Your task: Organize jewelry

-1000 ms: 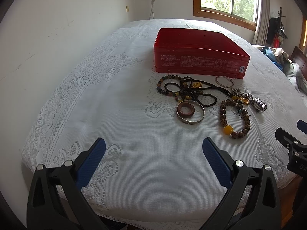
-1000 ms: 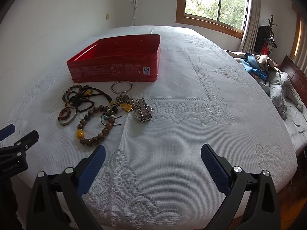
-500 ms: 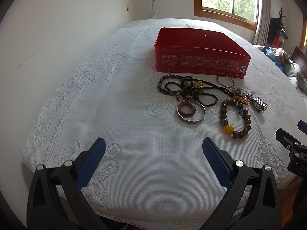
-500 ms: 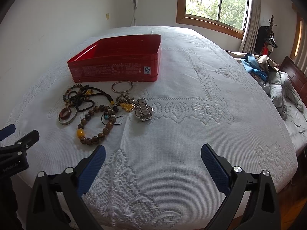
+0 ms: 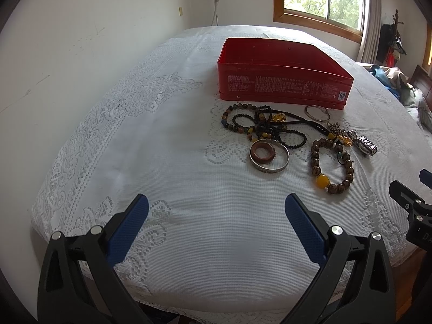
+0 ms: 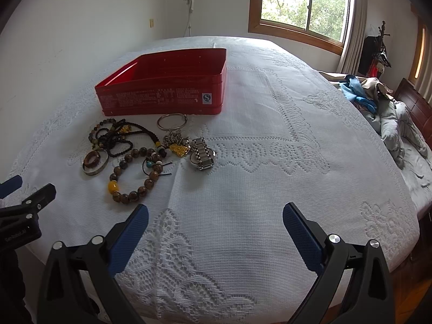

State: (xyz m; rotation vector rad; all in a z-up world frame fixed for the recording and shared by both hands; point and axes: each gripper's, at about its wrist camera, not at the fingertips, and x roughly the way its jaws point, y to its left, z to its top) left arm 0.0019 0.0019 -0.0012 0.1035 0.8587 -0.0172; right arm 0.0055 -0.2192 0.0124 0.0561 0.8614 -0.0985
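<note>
A red open tin box [image 5: 283,85] [image 6: 164,95] stands on a white lace cloth. In front of it lies loose jewelry: a silver bangle [image 5: 280,165] around a brown ring [image 5: 262,152], a brown bead bracelet with a yellow bead [image 5: 332,165] [image 6: 133,178], dark bead strings [image 5: 259,127], a thin silver hoop [image 5: 316,113] [image 6: 172,121], a gold charm [image 6: 179,149] and a metal watch [image 6: 202,153]. My left gripper [image 5: 216,226] is open and empty, short of the jewelry. My right gripper [image 6: 215,229] is open and empty, near the cloth's front.
The white lace cloth [image 6: 270,162] covers a bed-sized surface with a drop at its front edge. A wall runs along the left. Crumpled bedding and clothes [image 6: 391,113] lie at the right. A window [image 6: 302,2] is at the back.
Both grippers have edged very slightly to the left; the scene has shifted a little right in both views. Nothing was touched.
</note>
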